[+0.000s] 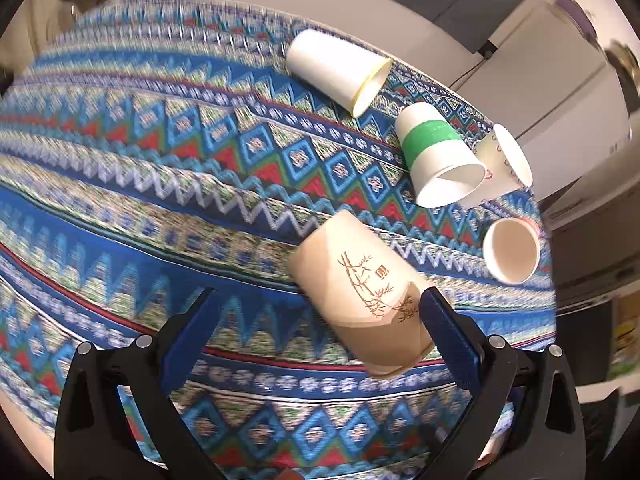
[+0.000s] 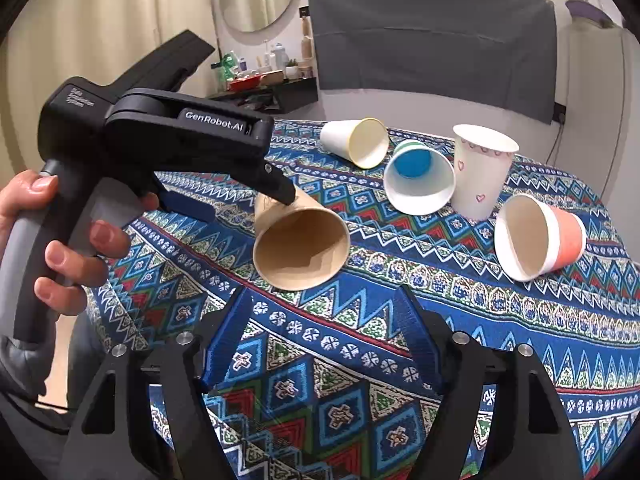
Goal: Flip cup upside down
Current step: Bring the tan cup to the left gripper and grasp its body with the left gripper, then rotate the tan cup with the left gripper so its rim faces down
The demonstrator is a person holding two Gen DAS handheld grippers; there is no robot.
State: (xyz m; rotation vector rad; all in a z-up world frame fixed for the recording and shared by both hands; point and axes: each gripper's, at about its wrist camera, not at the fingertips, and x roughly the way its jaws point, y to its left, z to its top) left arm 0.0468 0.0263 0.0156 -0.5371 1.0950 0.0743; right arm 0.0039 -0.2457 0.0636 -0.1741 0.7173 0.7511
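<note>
A tan paper cup (image 1: 360, 292) with a bamboo drawing lies tilted on its side, its mouth toward the right wrist camera (image 2: 298, 248). My left gripper (image 1: 320, 320) is open wide; its right finger (image 1: 448, 340) touches the cup's side near the rim, the left finger stands apart. In the right wrist view the left gripper's body (image 2: 160, 136) reaches over the cup from the left. My right gripper (image 2: 324, 320) is open and empty, just in front of the cup's mouth.
Other cups on the patterned tablecloth (image 2: 440, 320): a white one on its side (image 2: 356, 140), a green-banded one on its side (image 2: 420, 180), an upright heart-printed one (image 2: 480, 172), a pink one on its side (image 2: 540, 236). Table edge runs at left.
</note>
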